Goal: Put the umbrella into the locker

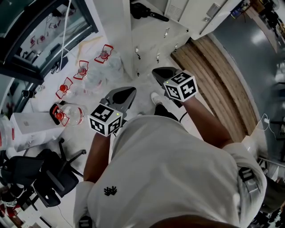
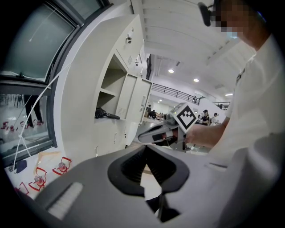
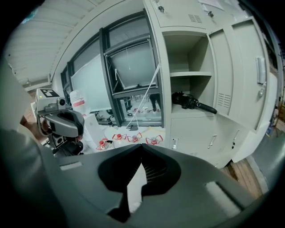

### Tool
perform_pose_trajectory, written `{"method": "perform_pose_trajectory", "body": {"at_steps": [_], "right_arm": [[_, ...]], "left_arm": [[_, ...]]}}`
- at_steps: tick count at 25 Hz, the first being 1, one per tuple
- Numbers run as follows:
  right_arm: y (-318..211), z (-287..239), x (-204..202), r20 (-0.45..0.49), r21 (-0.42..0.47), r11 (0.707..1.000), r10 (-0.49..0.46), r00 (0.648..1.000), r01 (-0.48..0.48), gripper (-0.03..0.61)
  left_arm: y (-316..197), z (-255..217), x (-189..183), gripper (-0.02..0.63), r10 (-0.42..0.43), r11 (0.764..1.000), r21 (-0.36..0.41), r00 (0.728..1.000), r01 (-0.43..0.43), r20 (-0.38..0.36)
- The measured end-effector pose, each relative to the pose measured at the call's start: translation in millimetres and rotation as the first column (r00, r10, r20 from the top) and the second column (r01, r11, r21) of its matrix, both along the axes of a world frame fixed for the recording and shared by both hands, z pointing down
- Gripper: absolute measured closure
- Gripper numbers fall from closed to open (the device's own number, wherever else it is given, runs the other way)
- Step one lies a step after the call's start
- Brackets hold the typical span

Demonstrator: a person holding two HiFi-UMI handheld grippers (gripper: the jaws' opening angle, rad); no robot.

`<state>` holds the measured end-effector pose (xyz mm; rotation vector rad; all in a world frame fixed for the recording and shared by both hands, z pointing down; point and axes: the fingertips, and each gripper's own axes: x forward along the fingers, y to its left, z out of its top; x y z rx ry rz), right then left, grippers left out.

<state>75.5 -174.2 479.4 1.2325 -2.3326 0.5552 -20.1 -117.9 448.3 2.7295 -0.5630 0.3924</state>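
Observation:
The black folded umbrella (image 3: 191, 101) lies on the lower shelf of the open locker (image 3: 189, 116), its handle pointing out to the right. It also shows in the left gripper view as the umbrella (image 2: 105, 114) and at the top of the head view as the umbrella (image 1: 147, 11). My right gripper (image 3: 142, 146) is shut and holds nothing, well short of the locker. My left gripper (image 2: 146, 146) is shut too, with nothing in it. In the head view the left gripper (image 1: 129, 91) and right gripper (image 1: 156, 71) hover side by side over the floor.
Several water bottles in red carriers (image 1: 82, 69) stand on the floor by the window (image 3: 133, 67). A black office chair (image 1: 49, 173) is at the lower left. The locker door (image 3: 260, 75) stands open to the right. A wooden floor strip (image 1: 213, 80) runs along the right.

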Motion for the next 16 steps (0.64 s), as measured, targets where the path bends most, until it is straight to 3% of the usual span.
{"method": "perform_pose_trajectory", "body": {"at_steps": [16], "right_arm": [[-9.1,6.1,10.9,0.019,-0.001,1.000,-0.013,1.000,0.013,0.577]], "left_arm": [[-6.3,7.5,14.4,0.558,-0.001,1.000,-0.023,1.000,0.001,0.011]]}}
